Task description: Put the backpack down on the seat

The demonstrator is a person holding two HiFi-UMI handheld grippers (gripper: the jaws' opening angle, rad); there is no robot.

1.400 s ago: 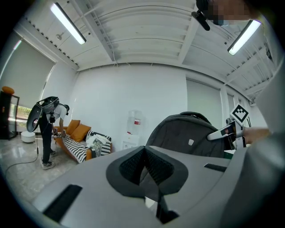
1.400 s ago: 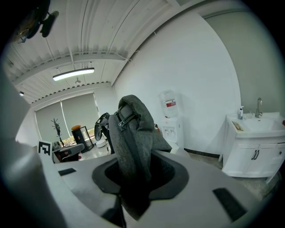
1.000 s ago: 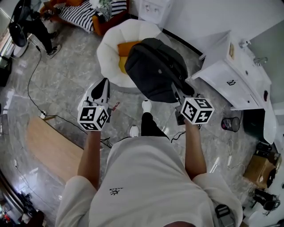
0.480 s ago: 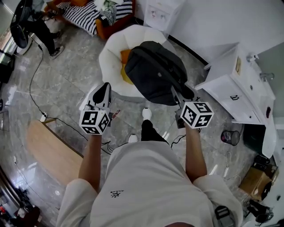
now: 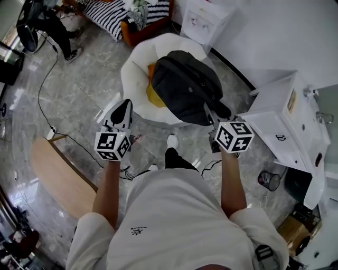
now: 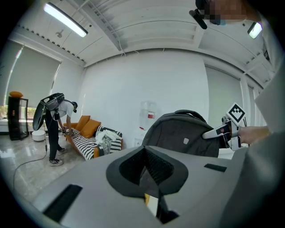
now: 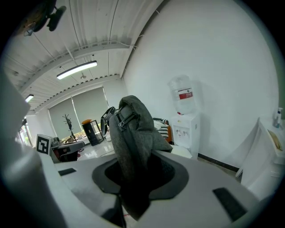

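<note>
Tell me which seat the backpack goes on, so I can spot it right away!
Start at the white water dispenser against the wall. Just in front of it sits a round, puffy white seat, below the dark backpack. Unlike the striped sofa nearby, it is plain white with a yellow cushion inside.

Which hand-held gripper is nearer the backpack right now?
Right. The right hand-held gripper is clamped on the near edge of the backpack; the left hand-held gripper sits off to the backpack's left, apart from it, holding nothing.
</note>
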